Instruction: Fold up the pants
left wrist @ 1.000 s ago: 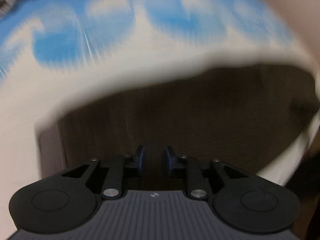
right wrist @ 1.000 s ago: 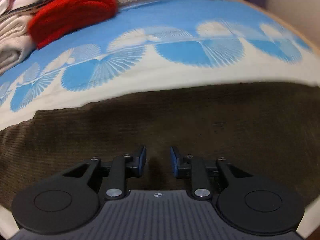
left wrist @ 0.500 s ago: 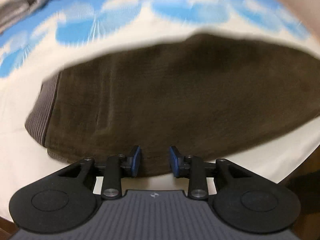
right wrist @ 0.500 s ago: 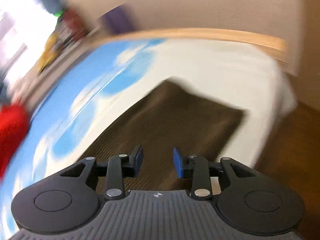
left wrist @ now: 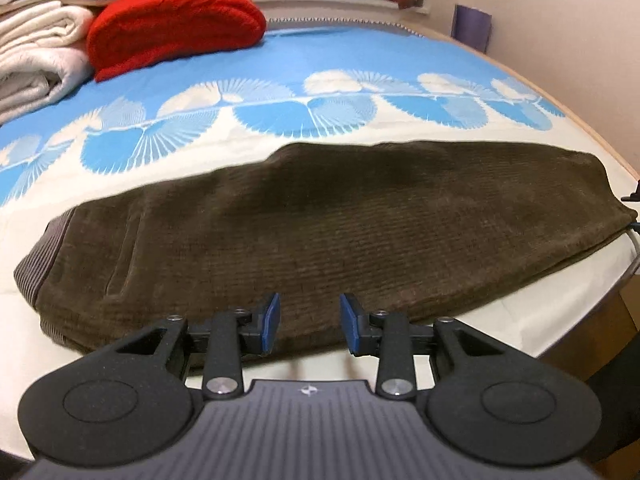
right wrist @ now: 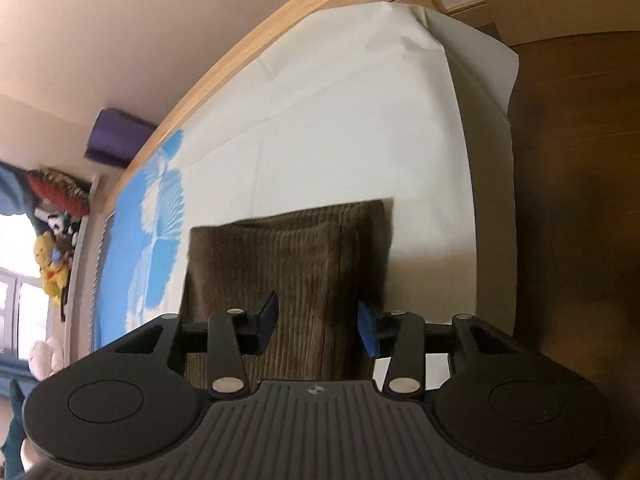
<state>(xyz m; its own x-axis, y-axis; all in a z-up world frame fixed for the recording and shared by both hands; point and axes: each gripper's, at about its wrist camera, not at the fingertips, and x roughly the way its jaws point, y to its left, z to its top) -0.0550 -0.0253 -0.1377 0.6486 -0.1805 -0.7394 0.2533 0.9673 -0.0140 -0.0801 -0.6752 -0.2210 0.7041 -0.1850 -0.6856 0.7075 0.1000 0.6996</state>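
Brown corduroy pants (left wrist: 320, 236) lie flat across the bed, folded lengthwise, with the ribbed waistband (left wrist: 38, 258) at the left and the leg ends at the right. My left gripper (left wrist: 308, 326) is open and empty just over the near long edge of the pants. In the right wrist view the leg ends (right wrist: 292, 264) lie straight ahead. My right gripper (right wrist: 316, 324) is open and empty above the leg, its jaws either side of the fabric.
The bed sheet (left wrist: 320, 68) is blue and cream with fan prints. A red folded blanket (left wrist: 176, 24) and white towels (left wrist: 36, 52) lie at the far left. The bed corner (right wrist: 476, 64) and wooden floor (right wrist: 572, 184) are close on the right.
Both grippers pulled back off the pants toward the near edge. The right gripper swung round to face the leg ends and opened wider. The pants now lie flat.
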